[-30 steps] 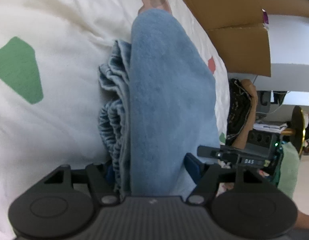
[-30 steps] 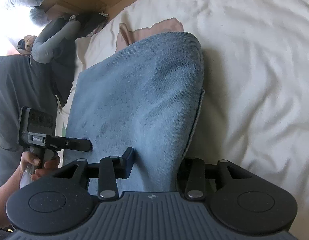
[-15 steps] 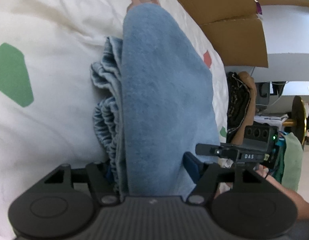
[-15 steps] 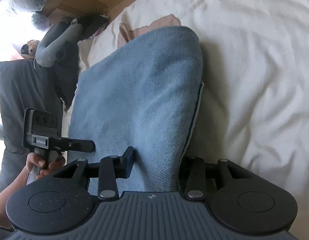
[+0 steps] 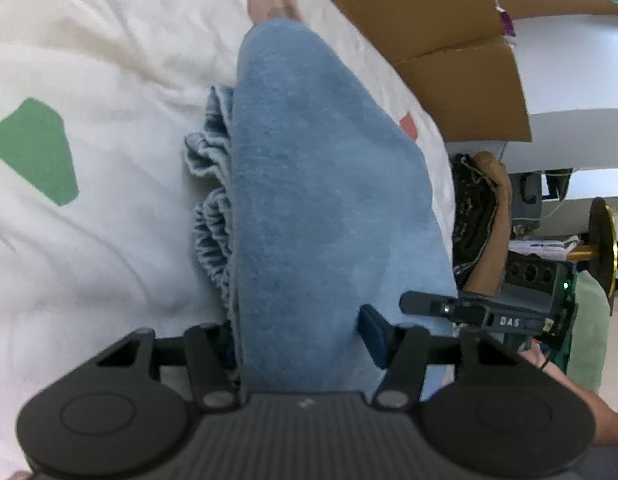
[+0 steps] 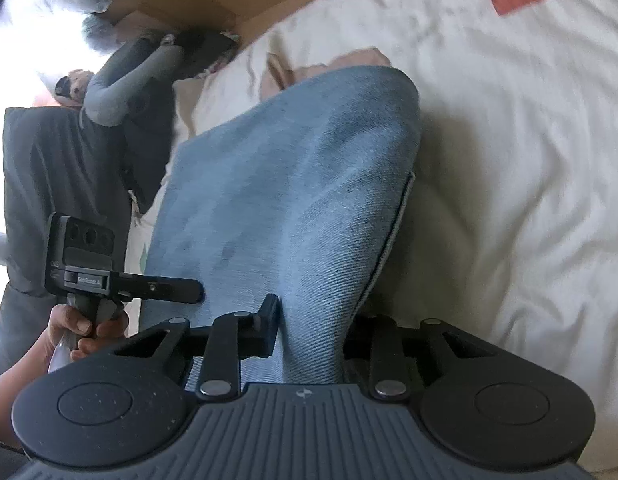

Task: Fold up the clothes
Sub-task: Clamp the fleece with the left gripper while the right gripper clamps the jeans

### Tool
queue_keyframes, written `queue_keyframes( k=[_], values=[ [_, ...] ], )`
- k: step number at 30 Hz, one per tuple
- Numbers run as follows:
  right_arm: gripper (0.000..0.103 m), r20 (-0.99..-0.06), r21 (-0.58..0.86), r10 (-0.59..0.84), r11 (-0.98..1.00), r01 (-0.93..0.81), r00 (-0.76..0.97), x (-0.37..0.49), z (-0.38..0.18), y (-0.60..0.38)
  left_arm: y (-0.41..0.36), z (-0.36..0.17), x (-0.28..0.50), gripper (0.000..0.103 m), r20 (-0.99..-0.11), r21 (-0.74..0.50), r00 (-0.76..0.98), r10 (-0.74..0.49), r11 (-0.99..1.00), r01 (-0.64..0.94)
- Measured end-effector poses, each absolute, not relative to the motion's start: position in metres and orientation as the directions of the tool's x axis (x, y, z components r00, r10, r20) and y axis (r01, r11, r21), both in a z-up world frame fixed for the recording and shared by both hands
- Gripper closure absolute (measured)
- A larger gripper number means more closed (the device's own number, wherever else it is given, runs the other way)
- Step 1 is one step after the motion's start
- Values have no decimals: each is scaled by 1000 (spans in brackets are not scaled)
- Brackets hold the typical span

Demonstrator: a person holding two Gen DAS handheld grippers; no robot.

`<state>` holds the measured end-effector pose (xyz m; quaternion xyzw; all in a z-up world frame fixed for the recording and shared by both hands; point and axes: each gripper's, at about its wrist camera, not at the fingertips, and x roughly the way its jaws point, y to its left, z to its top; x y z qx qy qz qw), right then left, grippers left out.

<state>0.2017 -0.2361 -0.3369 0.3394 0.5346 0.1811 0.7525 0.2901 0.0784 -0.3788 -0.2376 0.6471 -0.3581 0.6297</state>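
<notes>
Garment: blue denim garment [image 5: 321, 200], folded over, lying on the bed sheet [image 5: 89, 260]; gathered waistband at its left side.
Left gripper: my left gripper [image 5: 301, 344] holds the near end of the garment, jaws closing on the thick fold.
Right gripper: my right gripper [image 6: 313, 332] pinches the garment's near edge, jaws closing narrower on the cloth.
Cardboard box: cardboard box [image 5: 449, 40] beyond the garment's far end.

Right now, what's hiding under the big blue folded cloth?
A ruffled, gathered blue layer peeks out beneath the smooth blue denim cloth, all lying on the white patterned bedsheet. Whatever lies further under the fold is covered.
</notes>
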Motion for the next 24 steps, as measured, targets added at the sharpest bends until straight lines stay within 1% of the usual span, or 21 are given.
queue_keyframes(
  k=[8, 24],
  values=[
    [75, -690, 688, 612, 720, 89, 385, 202, -307, -236, 72, -353, 288, 44, -660, -748, -71, -748, 645, 155],
    [75, -708, 654, 564, 751, 91, 426, 200, -275, -258, 48, -323, 298, 44, -679, -724, -60, -732, 654, 219]
  ],
)
